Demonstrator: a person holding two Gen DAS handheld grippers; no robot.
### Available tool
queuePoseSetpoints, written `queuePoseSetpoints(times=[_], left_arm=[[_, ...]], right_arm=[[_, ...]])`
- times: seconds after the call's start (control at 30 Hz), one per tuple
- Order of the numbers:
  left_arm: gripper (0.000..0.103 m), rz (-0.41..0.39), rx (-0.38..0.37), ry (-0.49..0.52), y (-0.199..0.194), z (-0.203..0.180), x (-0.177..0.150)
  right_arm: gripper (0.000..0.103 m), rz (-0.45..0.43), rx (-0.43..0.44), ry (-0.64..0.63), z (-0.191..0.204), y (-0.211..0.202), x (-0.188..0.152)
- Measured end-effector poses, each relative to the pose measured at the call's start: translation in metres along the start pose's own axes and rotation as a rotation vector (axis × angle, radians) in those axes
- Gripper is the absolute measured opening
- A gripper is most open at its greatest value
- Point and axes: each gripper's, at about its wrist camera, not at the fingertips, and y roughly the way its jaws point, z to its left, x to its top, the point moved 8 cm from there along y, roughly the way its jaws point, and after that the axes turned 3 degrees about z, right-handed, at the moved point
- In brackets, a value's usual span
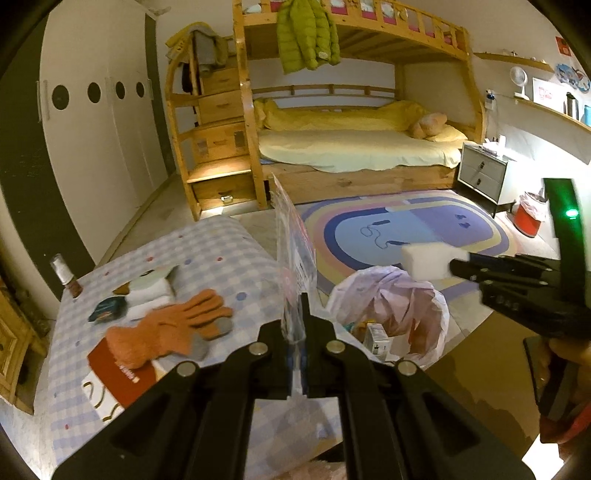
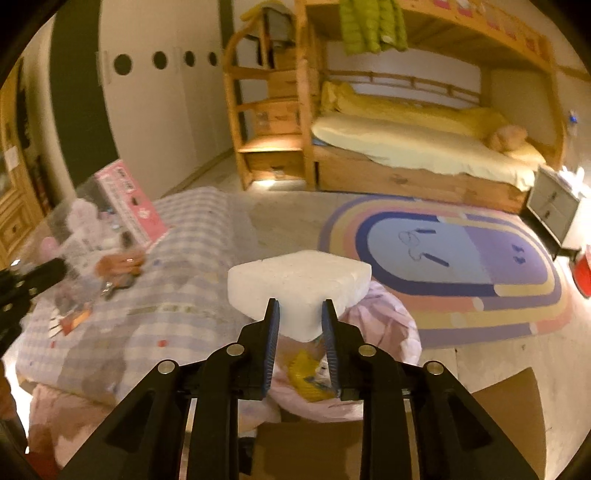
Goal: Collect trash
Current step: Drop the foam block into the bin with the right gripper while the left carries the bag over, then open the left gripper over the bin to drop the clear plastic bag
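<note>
Drop-off time I reckon: right gripper point(image 2: 297, 320) has its fingers partly spread, foam block point(image 2: 299, 284) loose between them right over the trash bag point(image 2: 384, 314) off the counter's edge, while left gripper point(image 1: 303, 320), pinched tight on a plastic packet point(image 1: 295, 243), probably swings over the bag next.

1. Two grippers: the left gripper point(image 1: 300, 314) and the right gripper point(image 2: 298, 317).
2. One white foam block point(image 2: 299, 284).
3. One clear plastic package point(image 1: 293, 236) with pink print.
4. One trash bin lined with a pale pink bag point(image 1: 388, 295); at least two pieces of packaging lie inside it.
5. One orange glove point(image 1: 173, 332) on the checked cover.
6. One red booklet point(image 1: 118, 373) under the glove.
7. One small bottle point(image 1: 65, 275) at the cover's far corner.
8. One oval rug point(image 1: 406, 229).
9. One bunk bed point(image 1: 351, 147), with one green jacket point(image 1: 306, 33) hanging from it.
10. One red bin point(image 1: 530, 218) by the nightstand point(image 1: 484, 171).
</note>
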Motion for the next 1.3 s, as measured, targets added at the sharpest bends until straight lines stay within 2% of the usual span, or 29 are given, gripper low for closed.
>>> queuePoseSetpoints(times=[0.07,0.2,0.5,0.67,0.7,0.73,0.77,0.8,0.83,1.03,1.2,1.3], left_arm=[[0.000,0.009,-0.011,0.006,0.008,-0.005,0.001],[0.000,0.028,-0.043,0.035,0.023,-0.026,0.001],[0.001,0.079,-0.132,0.123,0.070,-0.090,0.013],[0.002,0.098,-0.149,0.146,0.093,-0.113,0.018],[0.004,0.099,-0.146,0.149,0.097,-0.116,0.019],[0.013,0.102,-0.145,0.151,0.101,-0.117,0.019],[0.030,0.106,-0.141,0.152,0.104,-0.119,0.019],[0.041,0.105,-0.137,0.149,0.108,-0.119,0.019],[0.054,0.103,-0.137,0.145,0.109,-0.120,0.019],[0.054,0.093,-0.121,0.083,0.097,-0.094,0.019],[0.055,0.071,-0.070,0.009,0.072,-0.048,0.016],[0.059,0.058,-0.033,-0.024,0.053,-0.019,0.009]], right_arm=[[0.043,0.018,-0.017,0.023,-0.010,0.009,-0.003],[0.045,0.007,-0.019,0.071,-0.026,0.001,-0.006],[0.047,-0.056,-0.043,0.140,-0.056,-0.029,-0.005],[0.049,-0.079,-0.055,0.160,-0.068,-0.036,-0.001],[0.049,-0.080,-0.057,0.162,-0.070,-0.036,0.001],[0.049,-0.081,-0.059,0.166,-0.072,-0.037,0.001],[0.049,-0.084,-0.060,0.170,-0.073,-0.038,0.002],[0.049,-0.085,-0.061,0.172,-0.074,-0.039,0.003],[0.049,-0.086,-0.064,0.172,-0.075,-0.040,0.003],[0.050,-0.099,-0.064,0.167,-0.069,-0.052,0.001],[0.050,-0.103,-0.042,0.135,-0.050,-0.058,0.003],[0.050,-0.098,-0.010,0.113,-0.030,-0.057,0.004]])
